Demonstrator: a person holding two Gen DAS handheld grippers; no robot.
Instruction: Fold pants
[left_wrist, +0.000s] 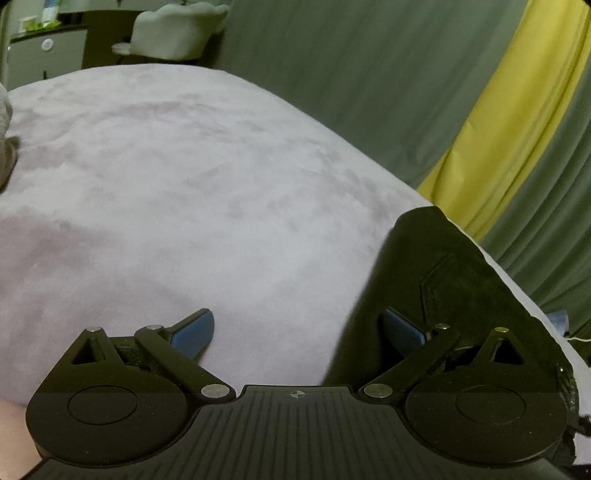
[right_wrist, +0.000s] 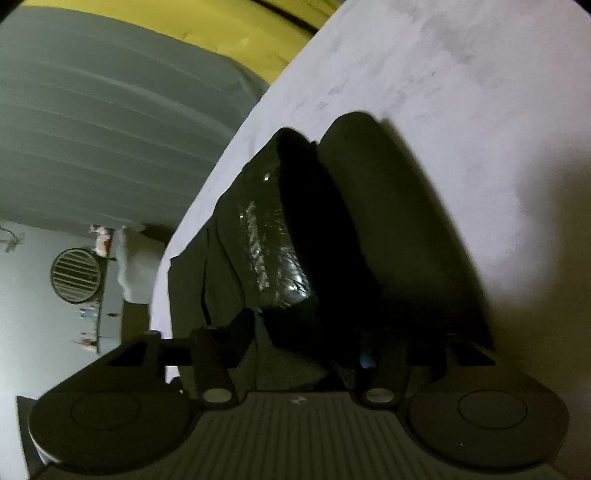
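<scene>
2 views cover this moment of the fold.

From the left wrist, the left claw (left_wrist: 297, 332) hovers low over a bed covered by a pale lilac blanket (left_wrist: 177, 177). Its blue pads (left_wrist: 194, 332) stand wide apart with nothing between them. The black pants (left_wrist: 454, 288) lie to its right, at the blanket's edge near the green and yellow curtain (left_wrist: 406, 81), and the right-hand pad sits over the dark cloth, at or just past its near edge. A stitched pocket seam shows on the fabric. The claw seems placed there to take that edge for the next fold. A white chair (left_wrist: 177, 33) stands past the far end of the bed.

From the right wrist, the picture is rolled and blurred. The right claw (right_wrist: 303, 347) is low over the pants (right_wrist: 332, 229), which lie bunched here, with a rounded fold beside a patch of shiny lining or print. Dark fingers (right_wrist: 218, 350) against dark cloth make the gap hard to read, but the jaws appear parted, with fabric lying between them and no pinch visible. Probably it is positioned over the heap to seize a layer. A round vent (right_wrist: 75, 275) shows beyond the bed's edge.
</scene>
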